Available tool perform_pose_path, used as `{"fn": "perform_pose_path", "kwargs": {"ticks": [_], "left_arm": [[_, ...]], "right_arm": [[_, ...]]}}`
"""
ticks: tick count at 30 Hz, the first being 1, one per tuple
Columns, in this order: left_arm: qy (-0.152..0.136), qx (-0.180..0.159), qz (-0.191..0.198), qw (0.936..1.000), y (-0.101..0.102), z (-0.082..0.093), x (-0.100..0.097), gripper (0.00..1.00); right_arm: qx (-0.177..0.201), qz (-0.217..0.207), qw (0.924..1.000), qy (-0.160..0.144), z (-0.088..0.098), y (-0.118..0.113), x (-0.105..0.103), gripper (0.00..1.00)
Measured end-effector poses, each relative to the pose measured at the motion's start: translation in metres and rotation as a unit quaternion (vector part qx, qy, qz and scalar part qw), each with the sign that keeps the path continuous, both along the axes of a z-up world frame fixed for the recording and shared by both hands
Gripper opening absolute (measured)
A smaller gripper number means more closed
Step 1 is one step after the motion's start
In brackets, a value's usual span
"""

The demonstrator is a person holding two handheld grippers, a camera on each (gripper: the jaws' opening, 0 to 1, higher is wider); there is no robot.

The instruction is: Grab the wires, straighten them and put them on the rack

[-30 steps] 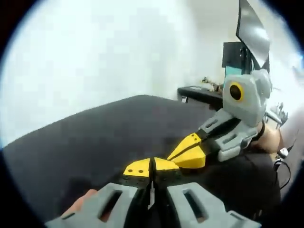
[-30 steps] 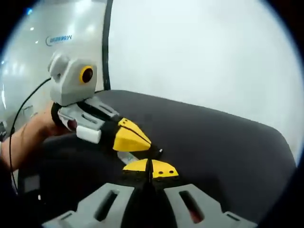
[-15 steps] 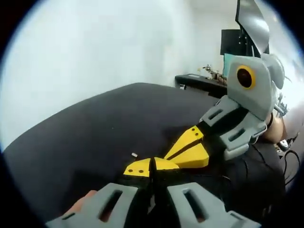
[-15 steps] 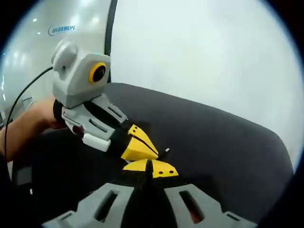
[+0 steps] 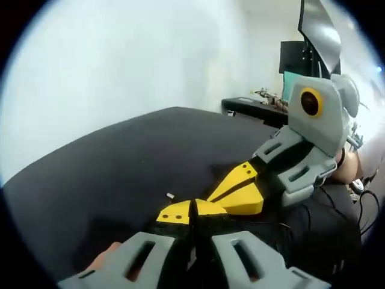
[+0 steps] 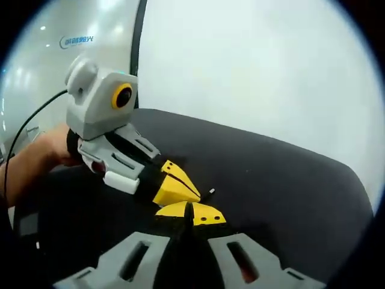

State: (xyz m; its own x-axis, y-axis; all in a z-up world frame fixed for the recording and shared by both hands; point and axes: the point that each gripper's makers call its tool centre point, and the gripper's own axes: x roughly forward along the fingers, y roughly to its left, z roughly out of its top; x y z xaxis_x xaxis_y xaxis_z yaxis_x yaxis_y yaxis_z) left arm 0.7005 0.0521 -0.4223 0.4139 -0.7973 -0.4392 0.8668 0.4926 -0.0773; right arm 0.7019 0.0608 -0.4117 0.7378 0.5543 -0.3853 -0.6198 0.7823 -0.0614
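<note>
The left gripper and the right gripper are seen closed at lower centre, over the dark worktop; a wire between the jaws cannot be told.

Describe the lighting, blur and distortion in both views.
Left gripper view: the white wall is blown out and featureless, the dark table bows from the fisheye, and the left gripper is soft up close. Right gripper view: the wall is equally overexposed, the table edge curves, and the left gripper looks fairly sharp.
</note>
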Motion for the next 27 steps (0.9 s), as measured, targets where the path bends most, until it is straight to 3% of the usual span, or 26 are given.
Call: {"fn": "perform_pose_path", "kwargs": {"ticks": [7,14,19,21,23,27], "left_arm": [[-0.038,0.036,-0.004,0.9986,-0.001,0.0,-0.001,0.04],[-0.001,0.008,0.0,1.0,0.001,-0.003,0.001,0.03],[0.002,0.003,0.002,1.0,0.001,-0.003,-0.001,0.03],[0.002,0.002,0.005,1.0,0.001,-0.003,-0.001,0.03],[0.023,-0.016,0.02,0.9994,0.002,-0.003,0.0,0.03],[0.021,-0.023,0.023,0.9992,0.003,-0.003,-0.001,0.03]], "right_arm": [[-0.065,0.018,0.9961,-0.057,0.001,0.003,-0.001,0.0],[-0.163,0.048,0.9789,-0.113,0.0,0.009,-0.006,0.0],[-0.172,0.052,0.9771,-0.113,-0.002,0.01,-0.006,0.0],[-0.208,0.07,0.9665,-0.133,-0.002,0.011,-0.007,0.0],[-0.222,0.066,0.9638,-0.133,-0.005,0.014,-0.011,0.0],[-0.296,0.08,0.936,-0.173,-0.005,0.016,-0.013,0.0]]}}
